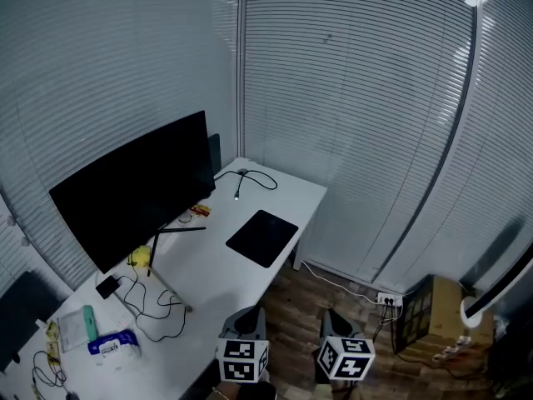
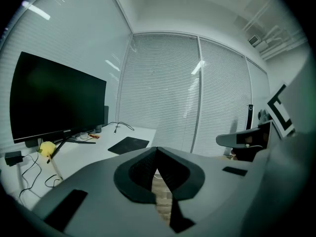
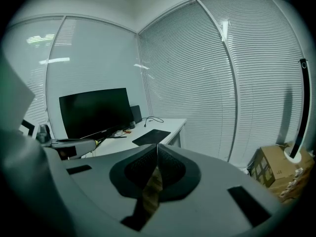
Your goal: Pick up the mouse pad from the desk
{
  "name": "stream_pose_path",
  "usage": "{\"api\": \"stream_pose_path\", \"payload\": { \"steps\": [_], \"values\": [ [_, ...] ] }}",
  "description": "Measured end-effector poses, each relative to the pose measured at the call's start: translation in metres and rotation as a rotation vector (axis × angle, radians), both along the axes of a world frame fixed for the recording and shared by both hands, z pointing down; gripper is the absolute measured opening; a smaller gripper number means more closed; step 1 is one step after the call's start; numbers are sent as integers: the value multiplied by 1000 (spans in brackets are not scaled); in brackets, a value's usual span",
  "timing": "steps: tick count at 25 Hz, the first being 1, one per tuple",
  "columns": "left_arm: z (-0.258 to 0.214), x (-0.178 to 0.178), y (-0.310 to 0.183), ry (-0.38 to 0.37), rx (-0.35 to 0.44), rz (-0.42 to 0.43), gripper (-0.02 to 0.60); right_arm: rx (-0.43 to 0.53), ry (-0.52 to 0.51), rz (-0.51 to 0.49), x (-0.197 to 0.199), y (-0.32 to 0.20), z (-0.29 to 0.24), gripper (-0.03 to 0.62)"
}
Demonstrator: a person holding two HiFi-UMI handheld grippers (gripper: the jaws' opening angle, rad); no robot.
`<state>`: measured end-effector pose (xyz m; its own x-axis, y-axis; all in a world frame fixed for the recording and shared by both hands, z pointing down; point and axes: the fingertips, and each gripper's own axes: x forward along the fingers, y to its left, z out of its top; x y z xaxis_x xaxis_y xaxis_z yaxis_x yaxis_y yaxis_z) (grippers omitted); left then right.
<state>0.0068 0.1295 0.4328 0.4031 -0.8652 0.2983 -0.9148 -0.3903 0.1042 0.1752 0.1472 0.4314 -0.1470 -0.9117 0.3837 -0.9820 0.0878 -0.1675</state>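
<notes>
Mouse pad (image 1: 262, 237), one only, black and thin, lies flat near the right front edge of the white counter (image 1: 212, 265), just right of the single black monitor (image 1: 137, 192) and well apart from both grippers. It looks light, soft and floppy, so it would likely sag if lifted by one corner. Since it sits flush with the surface, the corner nearest the counter's rim seems the best place to pinch. At the counter's left end lie one blue packet (image 1: 112, 342) and a tangle of black cable (image 1: 154, 307). Off the counter, the left gripper (image 1: 246, 313) and then the right gripper (image 1: 336, 315) each have their fingers pressed together on nothing. One cardboard box (image 1: 441, 307) stands on the floor at far right.
</notes>
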Motion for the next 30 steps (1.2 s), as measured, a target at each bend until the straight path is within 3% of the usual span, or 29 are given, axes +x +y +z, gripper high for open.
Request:
{"api": "stream_pose_path", "payload": {
  "steps": [11, 30],
  "values": [
    [-3, 10, -61, 13, -5, -11, 16, -1, 22, -15, 10, -62, -10, 34],
    [0, -13, -180, 27, -16, -83, 17, -5, 49, -94, -12, -187, -12, 34]
  ]
}}
